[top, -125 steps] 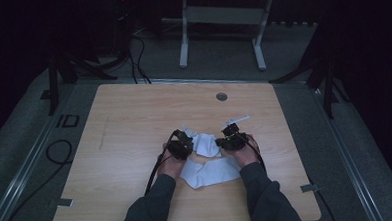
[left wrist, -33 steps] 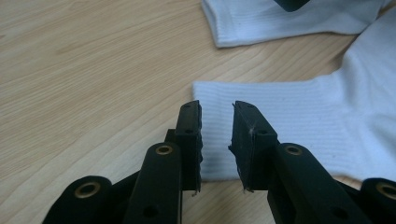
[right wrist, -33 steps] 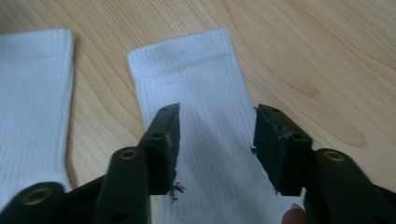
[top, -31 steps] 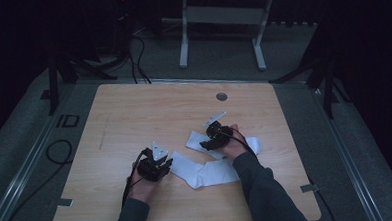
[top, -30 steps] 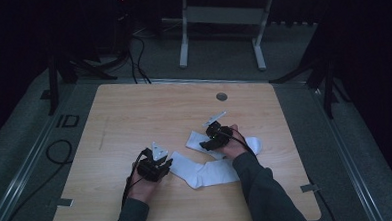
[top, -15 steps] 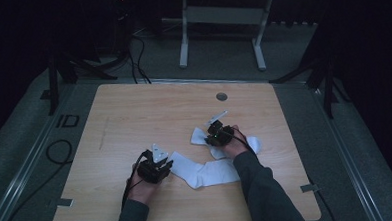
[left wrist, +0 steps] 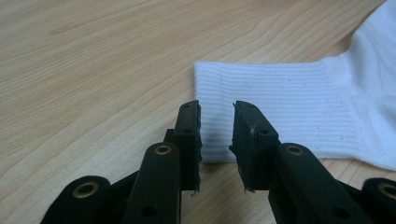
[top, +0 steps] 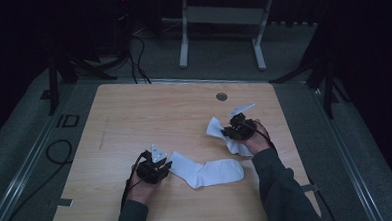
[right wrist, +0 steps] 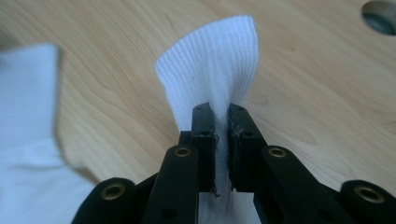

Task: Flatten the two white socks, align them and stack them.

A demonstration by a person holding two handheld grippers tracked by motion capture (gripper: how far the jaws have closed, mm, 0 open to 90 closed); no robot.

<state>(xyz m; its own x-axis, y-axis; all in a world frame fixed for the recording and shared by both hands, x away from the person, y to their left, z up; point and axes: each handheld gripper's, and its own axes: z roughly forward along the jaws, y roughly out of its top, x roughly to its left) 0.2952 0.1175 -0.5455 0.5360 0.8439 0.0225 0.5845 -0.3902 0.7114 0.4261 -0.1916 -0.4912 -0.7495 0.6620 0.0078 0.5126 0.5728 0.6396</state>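
Two white socks are lying on the wooden table, and two grippers are working at them. The flat sock is stretching out at about five o'clock from the table's middle, its ribbed cuff pointing toward nine o'clock. The left gripper is sitting low at that cuff, its jaws standing slightly apart with the cuff edge lying just under and between them, not pinched. In the high view this left gripper is resting at seven o'clock, the forearm coming up from the bottom edge. The second sock is lying at three o'clock. The right gripper is clamping its ribbed cuff, the cloth fanning up above the closed jaws. The right hand is angling toward ten o'clock.
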